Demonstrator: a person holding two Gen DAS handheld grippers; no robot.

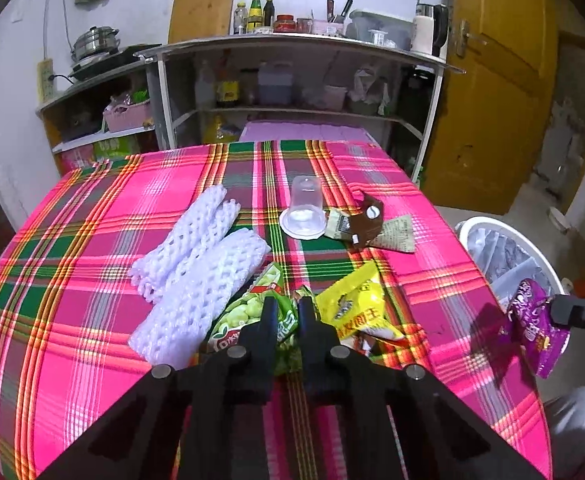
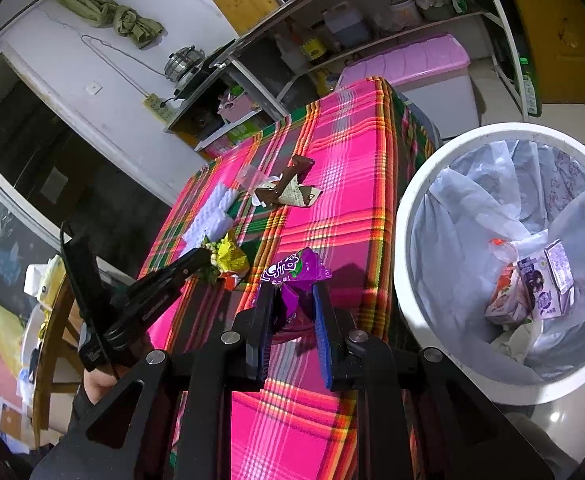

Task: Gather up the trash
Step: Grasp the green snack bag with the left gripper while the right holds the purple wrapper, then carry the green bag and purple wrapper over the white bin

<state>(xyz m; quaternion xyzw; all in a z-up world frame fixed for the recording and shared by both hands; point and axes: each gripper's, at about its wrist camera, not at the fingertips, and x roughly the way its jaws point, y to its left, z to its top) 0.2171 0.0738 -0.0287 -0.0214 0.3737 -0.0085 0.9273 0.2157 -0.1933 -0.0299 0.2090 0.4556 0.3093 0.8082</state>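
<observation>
Two tools shut: green wrapper (image 1: 252,312) pinched by left tool (image 1: 288,308); purple wrapper (image 2: 292,276) held by right tool (image 2: 292,304), bin (image 2: 412,208) at its right.

On the table (image 1: 92,240): foam fruit nets (image 1: 196,264) left, overturned plastic cup (image 1: 304,210) behind centre, snack wrappers (image 1: 352,300) near front edge; lined trash bin (image 2: 404,240) on floor right of table.

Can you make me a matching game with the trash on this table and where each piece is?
Things:
1. purple wrapper
2. green wrapper
3. clear plastic cup
4. small cartons

Places:
A. inside the white trash bin
B. lying on its side on the plaid tablecloth
C. pinched in the right gripper
D. pinched in the left gripper

Pairs: 1-C, 2-D, 3-B, 4-A
</observation>
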